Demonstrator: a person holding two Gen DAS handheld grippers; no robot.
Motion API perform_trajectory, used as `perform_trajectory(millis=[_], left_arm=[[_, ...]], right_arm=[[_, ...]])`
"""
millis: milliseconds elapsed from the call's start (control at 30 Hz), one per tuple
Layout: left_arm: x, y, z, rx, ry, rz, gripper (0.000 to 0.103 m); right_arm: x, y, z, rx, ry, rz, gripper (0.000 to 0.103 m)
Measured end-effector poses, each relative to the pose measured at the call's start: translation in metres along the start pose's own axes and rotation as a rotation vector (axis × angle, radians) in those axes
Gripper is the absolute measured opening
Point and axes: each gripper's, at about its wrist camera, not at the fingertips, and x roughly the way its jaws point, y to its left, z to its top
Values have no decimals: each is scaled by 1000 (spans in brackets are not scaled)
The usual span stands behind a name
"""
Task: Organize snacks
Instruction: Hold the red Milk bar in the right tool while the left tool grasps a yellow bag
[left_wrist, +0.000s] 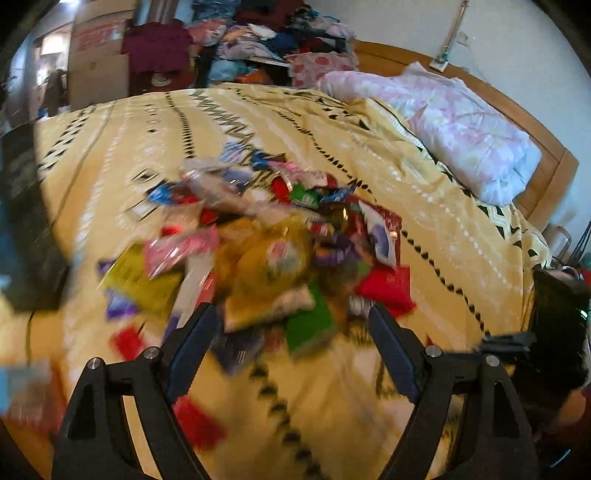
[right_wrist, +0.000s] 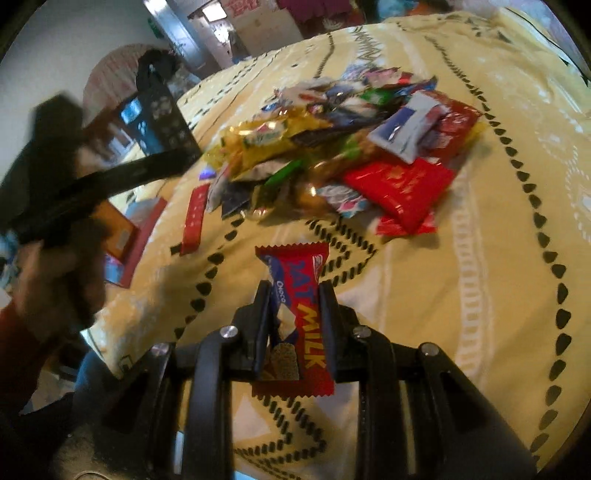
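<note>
Red-and-blue oat milk chocolate bar wrapper (right_wrist: 295, 317) sits squeezed in the right gripper (right_wrist: 294, 295); the left gripper (left_wrist: 291, 321) gapes wide over the colourful snack pile (left_wrist: 266, 240).

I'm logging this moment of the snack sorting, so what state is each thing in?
Left claw: open, empty, above the bedspread, near the pile.
Right claw: shut on the Oat Milk bar.
Oat Milk bar: sealed, held between the fingers, clear of the pile.
Snack pile: heaped, unsorted, on the bedspread.
Red packet: sealed, lying flat at the pile's edge.
Bedspread: spread out, wrinkled.
</note>
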Motion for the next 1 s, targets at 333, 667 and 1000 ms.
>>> perform_trajectory(millis=[333,667,1000], left_arm=[[81,9,43,140,120,26,81],[63,16,24,112,99,64,38],[78,19,20,97,140,50,68]], right_arm=[[8,-18,10,48,-15,46,28],[13,-22,10,51,-21,53,28],[9,-18,10,45,-33,55,28]])
